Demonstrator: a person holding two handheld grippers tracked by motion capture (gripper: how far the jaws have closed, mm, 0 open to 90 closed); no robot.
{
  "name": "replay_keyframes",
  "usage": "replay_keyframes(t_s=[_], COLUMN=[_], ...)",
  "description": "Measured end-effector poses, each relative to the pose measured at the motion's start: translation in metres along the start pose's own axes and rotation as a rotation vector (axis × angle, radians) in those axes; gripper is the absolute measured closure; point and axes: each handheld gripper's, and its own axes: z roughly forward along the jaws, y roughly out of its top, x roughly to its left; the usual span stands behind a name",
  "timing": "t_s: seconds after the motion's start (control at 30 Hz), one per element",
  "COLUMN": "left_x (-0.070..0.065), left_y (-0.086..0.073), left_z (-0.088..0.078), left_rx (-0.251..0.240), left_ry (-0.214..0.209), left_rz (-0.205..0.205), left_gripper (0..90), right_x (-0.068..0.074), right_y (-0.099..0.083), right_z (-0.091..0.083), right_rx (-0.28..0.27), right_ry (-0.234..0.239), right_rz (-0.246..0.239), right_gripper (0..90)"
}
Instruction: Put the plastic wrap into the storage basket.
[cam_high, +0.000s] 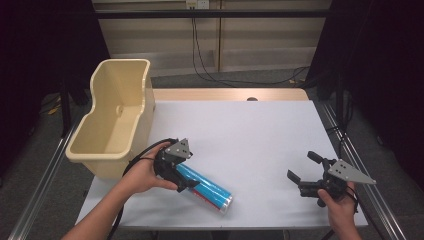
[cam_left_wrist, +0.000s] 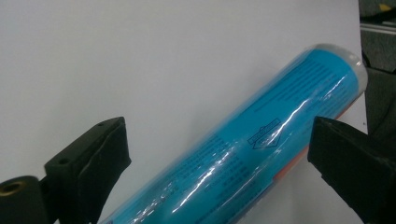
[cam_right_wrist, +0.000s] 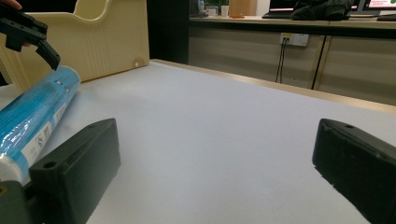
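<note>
A blue cylindrical package in clear wrap (cam_high: 212, 191) lies on the white table, angled toward the front edge. My left gripper (cam_high: 186, 176) is lowered over its upper end, open. In the left gripper view the package (cam_left_wrist: 285, 112) runs diagonally between the jaws of the left gripper (cam_left_wrist: 217, 126); the left jaw stands clear of it and the right jaw is close against its side. My right gripper (cam_high: 302, 165) hovers open at the front right with nothing in it. The right gripper view has the package (cam_right_wrist: 37, 112) far left of the right gripper (cam_right_wrist: 217, 128).
A tall beige plastic bin (cam_high: 144, 102) stands at the table's left edge, just behind the left hand; in the right gripper view the bin (cam_right_wrist: 107, 46) sits behind the package. The white table sheet (cam_high: 250, 140) ends at a wooden strip at the back. Cables hang behind the table.
</note>
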Motion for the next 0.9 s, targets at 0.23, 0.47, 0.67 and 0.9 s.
replay_keyframes(t_s=[0.23,0.47,0.67,0.9], left_x=[0.007,0.005,0.005,0.005], left_y=[0.005,0.009,0.005,0.004], left_z=[0.011,0.026,0.04,0.047], left_rx=[0.133,0.255,0.335,0.328], left_ry=[-0.05,-0.087,-0.124,-0.139], left_rz=[0.019,0.116,0.181,0.215], left_gripper=[1.3,2.5,4.5,5.7], right_x=[0.0,0.0,0.0,0.0], right_y=[0.0,0.0,0.0,0.0], right_z=[0.001,0.001,0.001,0.001], right_rx=[0.0,0.001,0.004,0.006], right_ry=[0.002,0.006,0.008,0.009], right_rz=[-0.002,-0.001,-0.001,-0.003], right_gripper=[0.3,0.3,0.3,0.3])
